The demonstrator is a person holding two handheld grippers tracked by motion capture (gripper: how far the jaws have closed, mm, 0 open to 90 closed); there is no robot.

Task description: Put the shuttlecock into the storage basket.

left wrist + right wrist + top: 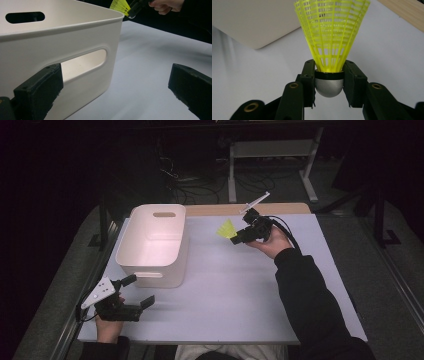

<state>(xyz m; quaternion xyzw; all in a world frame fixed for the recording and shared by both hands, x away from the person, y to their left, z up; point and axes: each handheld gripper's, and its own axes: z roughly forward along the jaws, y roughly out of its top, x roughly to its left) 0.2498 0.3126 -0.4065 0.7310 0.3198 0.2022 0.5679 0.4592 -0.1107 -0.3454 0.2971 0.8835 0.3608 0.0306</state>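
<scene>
A yellow plastic shuttlecock point(332, 37) with a silver cap is clamped at its cap between the jaws of my right gripper point(329, 82). In the high view the right gripper point(239, 236) holds the shuttlecock point(226, 229) above the table, right of the white bin point(150, 268). The shuttlecock's skirt points toward the bin. My left gripper point(140, 291) rests near the table's front left corner, open and holding nothing, just in front of the bin's near wall. In the left gripper view its jaws stand wide apart before the bin's handle slot point(85, 63), with the shuttlecock point(120, 6) far off.
The white bin is open-topped and its inside looks bare. The table point(235, 300) has a pale top with a wooden strip along its far edge. Cables and a desk frame point(272, 150) lie on the dark floor beyond.
</scene>
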